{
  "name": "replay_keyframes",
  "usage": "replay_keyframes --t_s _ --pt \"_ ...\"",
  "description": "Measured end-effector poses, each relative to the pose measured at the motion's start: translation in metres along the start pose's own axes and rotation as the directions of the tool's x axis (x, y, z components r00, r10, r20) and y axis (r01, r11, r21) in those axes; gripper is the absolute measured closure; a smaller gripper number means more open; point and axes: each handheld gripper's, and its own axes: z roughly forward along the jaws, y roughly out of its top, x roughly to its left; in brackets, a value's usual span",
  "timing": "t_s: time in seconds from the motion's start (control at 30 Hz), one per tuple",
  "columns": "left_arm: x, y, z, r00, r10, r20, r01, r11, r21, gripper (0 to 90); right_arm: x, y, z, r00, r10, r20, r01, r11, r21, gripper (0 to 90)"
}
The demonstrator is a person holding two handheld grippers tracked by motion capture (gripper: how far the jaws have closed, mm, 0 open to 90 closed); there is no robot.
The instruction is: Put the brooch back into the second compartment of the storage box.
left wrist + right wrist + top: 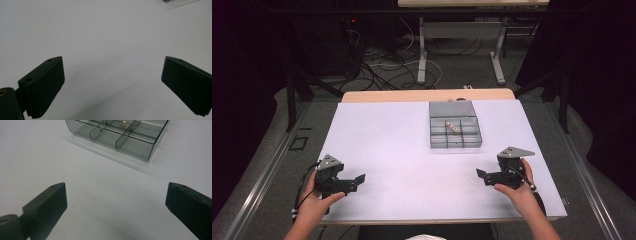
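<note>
Compartment box [455, 131], clear smoky plastic with dividers, lid folded back on its far side; it lies ahead of both grippers on the white table sheet [392, 140], forward and to the inside of the right gripper [485, 176], well apart from it, and farther still from the left gripper [357, 178]. Contents: a small cluster of pale brass-coloured pieces [453, 126] in one middle compartment; one tiny item [101, 130] in a nearer cell, too small to identify; remaining cells appear bare. Right gripper: jaws spread wide, nothing between them, bare sheet beneath, box corner [147, 157] ahead of the tips in the right gripper view. Left gripper: jaws likewise wide apart and empty, over bare sheet near the table's front edge. Status, as a judgement: neither tool holds or touches anything and no loose parts lie on the sheet, so the pieces seem lodged in the box; any further handling, such as reaching in or closing the lid, is not yet begun.
</note>
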Motion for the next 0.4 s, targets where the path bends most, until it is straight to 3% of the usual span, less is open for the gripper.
replay_keyframes --t_s 0.27,0.4 --pt "0.0008 -0.0003 0.0006 1.0000 -0.006 0.001 0.006 1.0000 -0.004 4.5 -0.0042 -0.0076 0.0017 0.9992 -0.007 0.040 0.007 1.000 0.010 0.0" --pt "0.0007 -0.0007 0.0015 0.9999 -0.010 -0.005 0.010 0.9999 -0.009 4.5 -0.0054 -0.0092 0.0021 0.9994 0.003 0.034 -0.003 1.000 0.012 0.0"
